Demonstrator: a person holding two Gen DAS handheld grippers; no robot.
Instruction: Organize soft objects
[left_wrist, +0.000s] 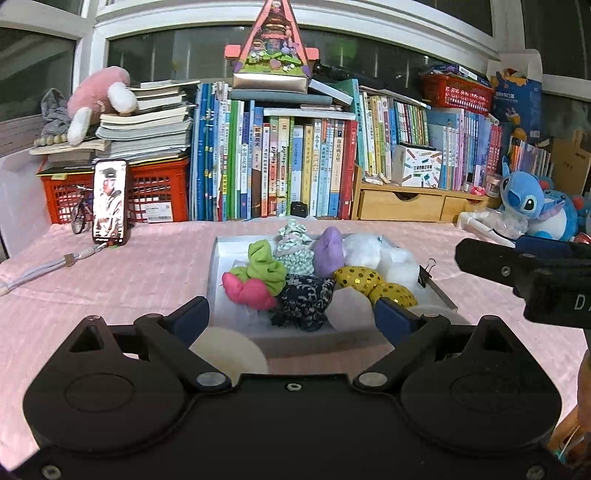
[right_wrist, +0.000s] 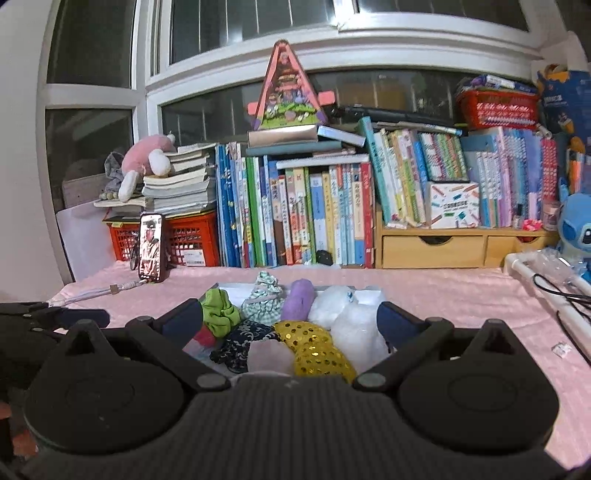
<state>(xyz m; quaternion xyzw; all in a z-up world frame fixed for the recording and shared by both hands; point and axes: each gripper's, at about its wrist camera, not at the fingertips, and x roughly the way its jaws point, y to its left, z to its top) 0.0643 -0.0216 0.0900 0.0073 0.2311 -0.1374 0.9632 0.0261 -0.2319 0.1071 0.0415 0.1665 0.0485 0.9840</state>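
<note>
A shallow white tray (left_wrist: 218, 258) on the pink tablecloth holds several soft pieces: a pink one (left_wrist: 247, 291), a green one (left_wrist: 264, 267), a checked one (left_wrist: 295, 243), a purple one (left_wrist: 328, 251), white fluff (left_wrist: 369, 251), a gold sequin one (left_wrist: 373, 282) and a dark floral one (left_wrist: 304, 301). My left gripper (left_wrist: 293, 317) hovers open at the tray's near edge, gripping nothing. My right gripper (right_wrist: 291, 321) is open above the near side of the pile, over the gold sequin piece (right_wrist: 314, 347), the floral piece (right_wrist: 245, 341) and a pale pink piece (right_wrist: 269, 356). Its pads touch nothing.
A phone (left_wrist: 110, 201) leans on a red crate (left_wrist: 155, 195) at the back left. Rows of books (left_wrist: 288, 166), a wooden drawer unit (left_wrist: 402, 205) and a blue plush (left_wrist: 528, 203) line the back. A binder clip (left_wrist: 426, 273) sits on the tray's right rim. A black cable (right_wrist: 561, 295) runs at the right.
</note>
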